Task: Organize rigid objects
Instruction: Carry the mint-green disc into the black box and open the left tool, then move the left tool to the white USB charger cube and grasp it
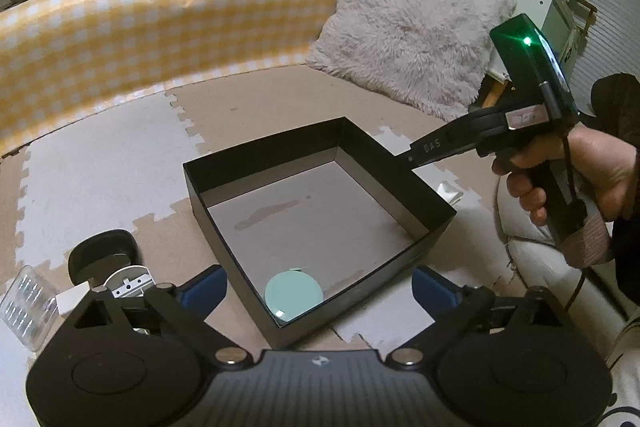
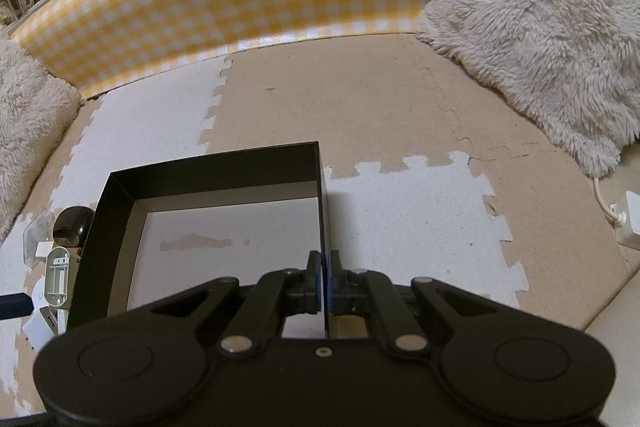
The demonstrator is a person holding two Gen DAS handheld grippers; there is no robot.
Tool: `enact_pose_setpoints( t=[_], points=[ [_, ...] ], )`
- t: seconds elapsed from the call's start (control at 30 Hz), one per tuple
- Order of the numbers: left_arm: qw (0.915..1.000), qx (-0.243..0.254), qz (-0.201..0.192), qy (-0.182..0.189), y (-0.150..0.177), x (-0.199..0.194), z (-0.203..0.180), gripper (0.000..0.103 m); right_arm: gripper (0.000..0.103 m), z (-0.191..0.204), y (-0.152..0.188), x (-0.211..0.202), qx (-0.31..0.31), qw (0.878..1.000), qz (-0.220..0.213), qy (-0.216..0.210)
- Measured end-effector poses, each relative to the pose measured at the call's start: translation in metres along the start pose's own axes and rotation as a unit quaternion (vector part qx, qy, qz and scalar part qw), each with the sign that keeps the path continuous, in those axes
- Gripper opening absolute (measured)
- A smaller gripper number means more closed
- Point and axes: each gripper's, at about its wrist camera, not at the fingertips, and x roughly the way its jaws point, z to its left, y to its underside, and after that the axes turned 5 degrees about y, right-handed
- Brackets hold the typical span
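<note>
Left wrist view: left gripper (image 1: pixel 318 291) stands with its jaws spread wide, nothing between the pads, hovering over the near corner of the black box (image 1: pixel 400 167). A round mint-green disc (image 1: pixel 294 295) lies flat on the box floor in that corner, released. Right gripper (image 2: pixel 325 267) is clamped tight on the box's right wall, steadying it.

Waiting outside the box at its left: a black rounded object (image 1: pixel 105 251), a white plastic bracket (image 1: pixel 127 281), and a clear case of small metal bits (image 1: pixel 28 301).

Risks, as judged: the thin wall could buckle or the box could tip if the right hand (image 1: pixel 572 175) pulls while clamped; the spread left fingers could snag the rim on withdrawal and drag the box across the foam mat (image 2: pixel 400 107).

Writing: "DAS" legible on the right gripper's finger; nothing else readable.
</note>
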Motion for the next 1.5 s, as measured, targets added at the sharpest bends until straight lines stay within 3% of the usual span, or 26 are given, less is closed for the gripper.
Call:
enact_pose_setpoints(
  t=[0.3,0.6,0.8,0.97,1.1,1.2,1.37,1.5],
  points=[
    [0.9995,-0.023,-0.006,-0.02,-0.001,-0.014,0.008,0.103,0.003,-0.001,0.001,0.0,0.001,1.0,0.0,0.0],
    [0.9924,-0.087,-0.02,-0.084,-0.006,-0.035,0.057,0.103,0.003,0.0,0.001,-0.001,0.001,1.0,0.001,-0.001],
    [0.9823,-0.144,0.012,-0.119,0.002,-0.033,0.095,0.103,0.003,-0.001,0.001,0.0,0.001,1.0,0.0,0.0],
    [0.9732,-0.185,0.051,-0.127,0.018,-0.024,0.117,0.101,0.003,-0.001,0.001,0.0,0.001,1.0,0.0,-0.001],
    [0.9763,-0.163,0.088,-0.111,0.025,-0.021,0.12,0.077,0.003,-0.001,0.001,-0.001,0.003,1.0,0.001,-0.002],
    [0.9817,-0.108,0.111,-0.111,0.028,-0.019,0.112,0.066,0.003,0.0,0.001,0.0,0.003,1.0,0.001,-0.003],
    [0.9818,-0.012,0.158,-0.105,0.037,-0.005,0.094,0.059,0.003,-0.001,0.001,0.0,0.002,1.0,0.001,-0.002],
    [0.9733,0.052,0.186,-0.125,0.048,0.009,0.083,0.058,0.003,0.0,0.002,0.001,0.0,1.0,0.004,-0.002]
  ],
)
